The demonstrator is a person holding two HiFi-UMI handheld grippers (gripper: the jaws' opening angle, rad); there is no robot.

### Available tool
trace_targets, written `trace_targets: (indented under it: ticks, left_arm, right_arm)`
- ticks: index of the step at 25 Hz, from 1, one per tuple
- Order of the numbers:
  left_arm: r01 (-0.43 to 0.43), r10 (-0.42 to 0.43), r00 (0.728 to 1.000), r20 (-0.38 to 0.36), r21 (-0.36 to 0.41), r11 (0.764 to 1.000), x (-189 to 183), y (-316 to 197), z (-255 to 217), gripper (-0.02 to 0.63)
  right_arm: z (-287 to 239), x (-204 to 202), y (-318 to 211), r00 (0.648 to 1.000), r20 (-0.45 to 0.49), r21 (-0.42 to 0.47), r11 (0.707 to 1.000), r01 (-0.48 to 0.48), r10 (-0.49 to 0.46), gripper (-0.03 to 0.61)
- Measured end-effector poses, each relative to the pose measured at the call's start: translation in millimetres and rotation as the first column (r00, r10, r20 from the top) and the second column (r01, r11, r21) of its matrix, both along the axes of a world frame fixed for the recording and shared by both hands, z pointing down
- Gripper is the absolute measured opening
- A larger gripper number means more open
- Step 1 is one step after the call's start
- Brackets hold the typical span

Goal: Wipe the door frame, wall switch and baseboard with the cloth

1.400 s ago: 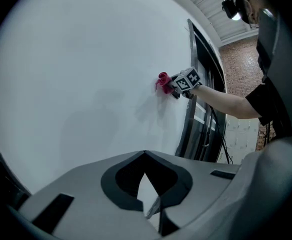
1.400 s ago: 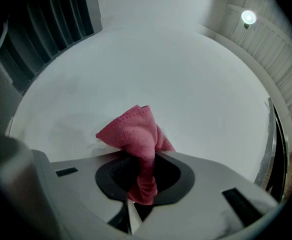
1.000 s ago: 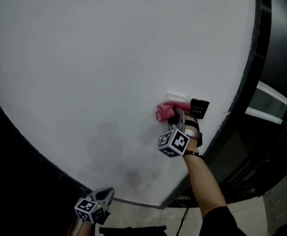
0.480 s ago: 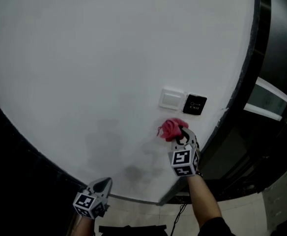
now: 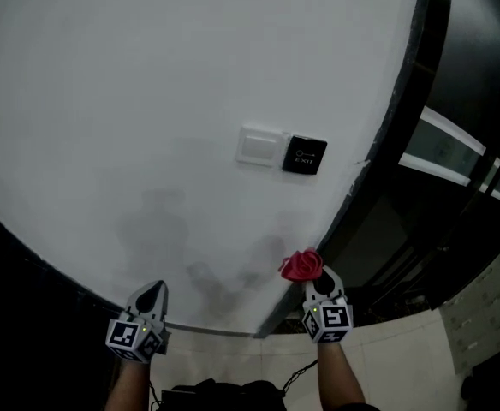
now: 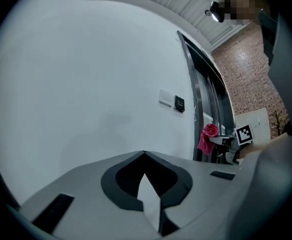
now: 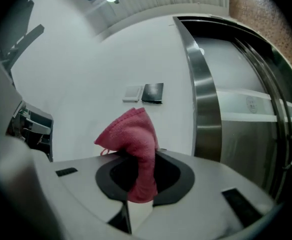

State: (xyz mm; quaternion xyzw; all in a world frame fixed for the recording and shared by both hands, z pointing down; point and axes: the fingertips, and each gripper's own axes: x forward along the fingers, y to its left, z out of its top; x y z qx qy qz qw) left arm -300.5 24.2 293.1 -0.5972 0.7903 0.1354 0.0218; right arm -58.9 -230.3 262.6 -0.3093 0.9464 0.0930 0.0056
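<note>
Right gripper (image 5: 316, 282) dropped below wall switch (image 5: 258, 146) | jaws clamp red cloth (image 5: 301, 265) | left gripper (image 5: 151, 296) jaws together, empty

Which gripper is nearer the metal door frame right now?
Right. The right gripper, shut on the pink cloth, is just beside the lower part of the door frame; the left gripper, shut and empty, is well off to the left, before the white wall.
</note>
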Motion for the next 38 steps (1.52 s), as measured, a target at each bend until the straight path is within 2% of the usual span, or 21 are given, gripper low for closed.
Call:
trace_targets:
  ticks: [5, 8, 15, 18, 20, 22, 24, 27, 30, 31, 32, 33, 36, 38]
  left_arm:
    - [-0.073, 0.073, 0.996, -0.049, 0.0, 0.997, 12, -19, 10, -0.009]
    - [-0.088, 0.089, 0.993, -0.076, 0.012, 0.996, 19, -23, 10, -0.009]
    - [-0.103, 0.102, 0.993, -0.057, -0.011, 0.995, 25, -24, 17, -0.008]
    - [-0.081, 0.08, 0.995, -0.059, -0.016, 0.997, 22, -21, 16, -0.008]
    - [-0.043, 0.042, 0.997, -0.059, -0.014, 0.999, 16, -18, 17, -0.008]
    - [0.01, -0.012, 0.999, -0.049, -0.048, 0.999, 8, -18, 19, -0.008]
    - [0.046, -0.049, 0.998, -0.032, -0.078, 0.996, 4, -18, 17, -0.008]
    - [0.037, -0.039, 0.999, -0.034, -0.063, 0.997, 8, -20, 7, -0.008]
    - [-0.009, 0.007, 0.999, -0.046, -0.046, 0.999, 16, -23, 5, -0.008]
    - [-0.022, 0.02, 0.999, -0.041, -0.042, 0.999, 16, -23, 4, -0.008]
    - [-0.029, 0.027, 0.999, -0.038, -0.04, 0.999, 15, -23, 4, -0.008]
    - [-0.031, 0.03, 0.999, -0.04, -0.038, 0.999, 13, -22, 5, -0.008]
    - [-0.043, 0.04, 0.996, -0.085, -0.027, 0.999, 9, -20, 9, -0.008]
    - [-0.042, 0.038, 0.994, -0.104, -0.035, 0.999, 11, -20, 9, -0.008]
  right_arm:
    - [1, 15, -5, 1.0, 0.003, -0.004, 1.0, -0.009, 0.009, 0.058]
    - [2, 15, -5, 1.0, -0.001, -0.006, 1.0, 0.001, -0.001, 0.06]
    - [3, 14, -13, 1.0, -0.015, 0.008, 1.0, 0.007, -0.007, 0.06]
    - [-11, 18, -25, 1.0, -0.02, 0.06, 0.998, -0.007, 0.008, 0.06]
    - [-37, 24, -40, 0.998, -0.049, 0.161, 0.986, -0.041, 0.049, 0.06]
    - [-74, 34, -57, 0.986, -0.109, 0.303, 0.949, -0.09, 0.129, 0.06]
    - [-116, 48, -75, 0.96, -0.149, 0.459, 0.876, -0.145, 0.237, 0.06]
    - [-182, 68, -92, 0.905, -0.157, 0.666, 0.719, -0.199, 0.396, 0.06]
    - [-230, 75, -100, 0.837, -0.174, 0.818, 0.549, -0.171, 0.519, 0.06]
    - [-241, 74, -101, 0.817, -0.18, 0.847, 0.509, -0.153, 0.547, 0.06]
    - [-250, 72, -103, 0.806, -0.185, 0.863, 0.485, -0.14, 0.563, 0.06]
    - [-257, 70, -105, 0.801, -0.188, 0.869, 0.476, -0.133, 0.569, 0.06]
    - [-267, 63, -113, 0.786, -0.195, 0.871, 0.472, -0.136, 0.587, 0.06]
    - [-260, 59, -121, 0.754, -0.225, 0.871, 0.474, -0.128, 0.617, 0.06]
